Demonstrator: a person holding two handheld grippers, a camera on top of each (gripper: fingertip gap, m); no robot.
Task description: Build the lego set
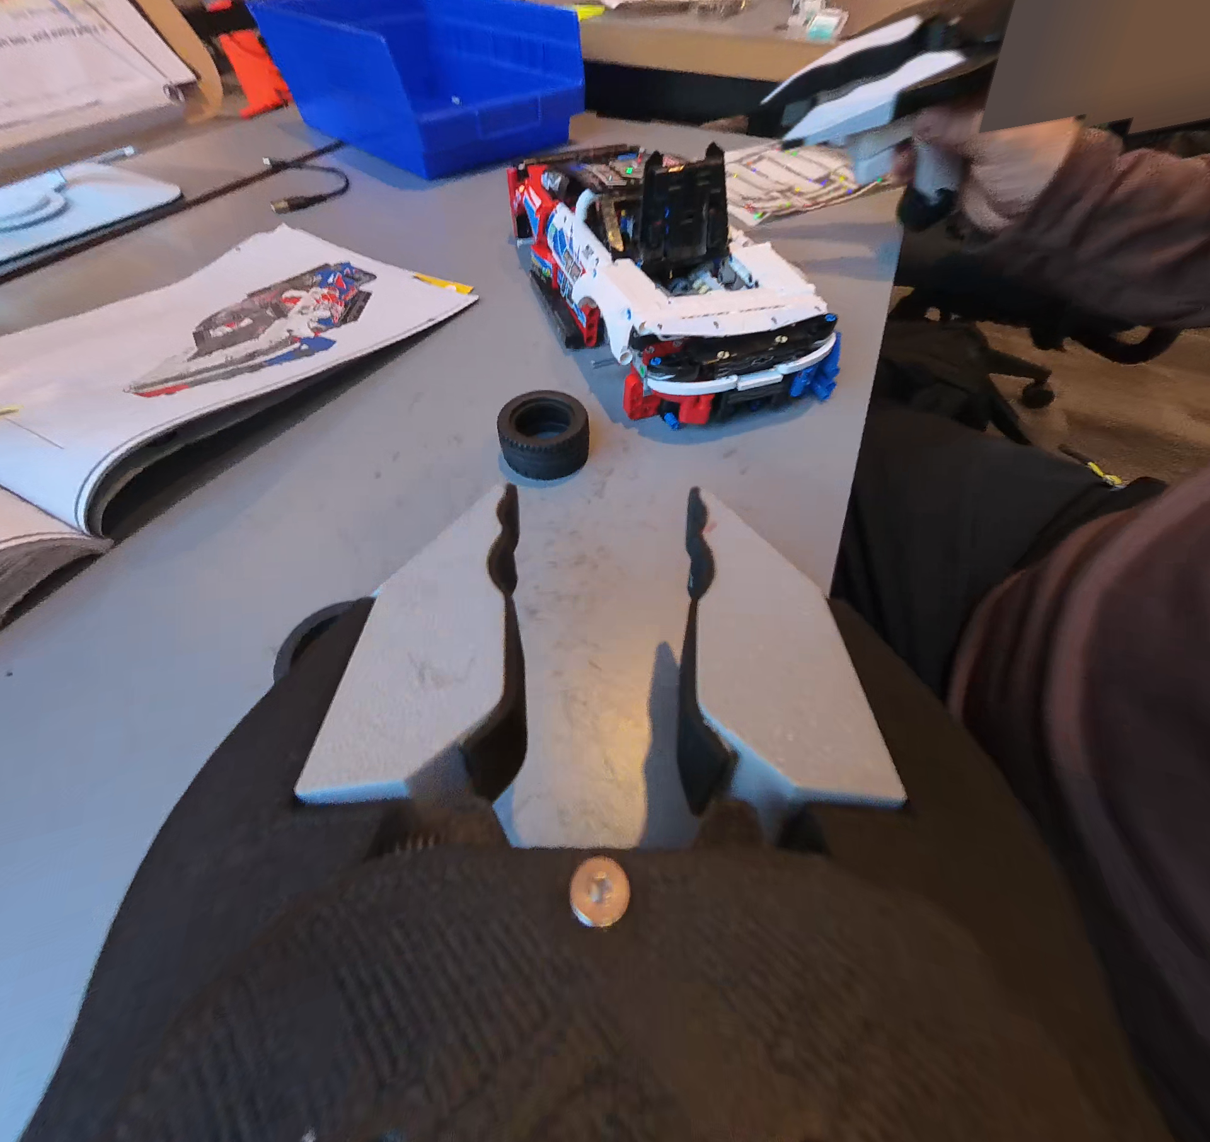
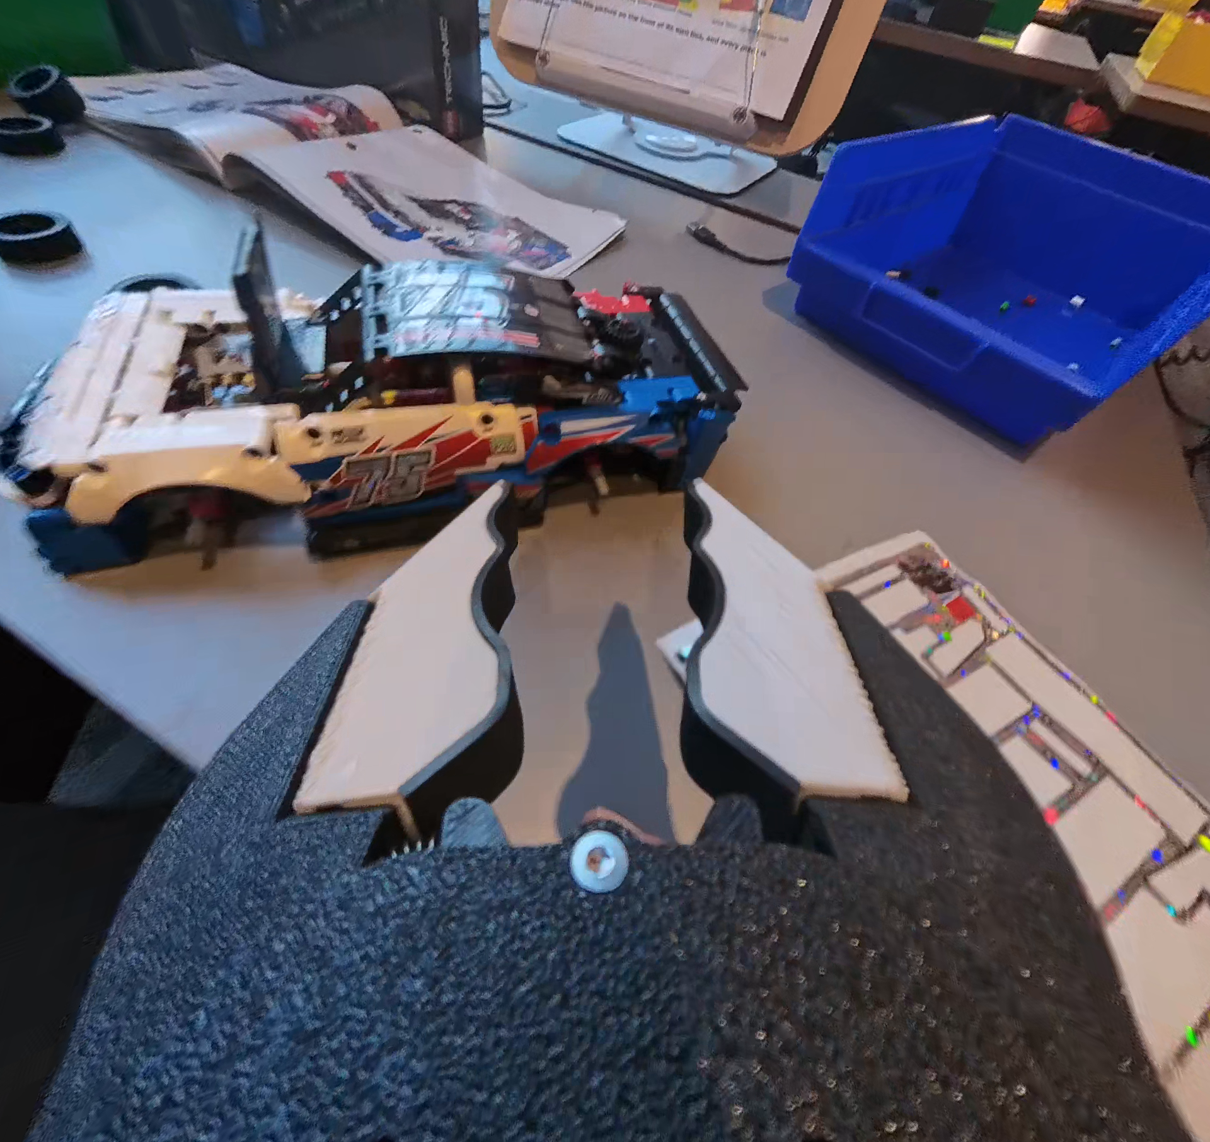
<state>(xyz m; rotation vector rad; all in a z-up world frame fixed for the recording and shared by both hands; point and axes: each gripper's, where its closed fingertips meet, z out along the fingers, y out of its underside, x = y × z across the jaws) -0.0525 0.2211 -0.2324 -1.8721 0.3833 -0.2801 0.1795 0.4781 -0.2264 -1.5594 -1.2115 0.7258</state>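
A white, red and blue lego race car (image 1: 661, 285) without wheels sits on the grey table (image 1: 340, 521), its black hood raised. A loose black tyre (image 1: 543, 433) lies just ahead of my left gripper (image 1: 599, 501), which is open and empty. In the right wrist view the car (image 2: 366, 410) lies side-on, and my right gripper (image 2: 599, 501) is open and empty close to its rear wheel arch. Three more black tyres (image 2: 36, 236) lie at the far left. The right gripper (image 1: 851, 95) also shows in the left wrist view, held above the table behind the car.
An open instruction booklet (image 1: 216, 351) lies left of the car. A blue bin (image 2: 1002, 272) with a few small pieces stands behind. A sticker sheet (image 2: 1021, 718) lies at the table's right. A propped-up sheet on a stand (image 2: 681, 30) and the set's box (image 2: 294, 4) stand at the back. The table edge (image 1: 864, 456) is close on the right. The tips of one gripper are about 35 centimetres away from the tips of the other.
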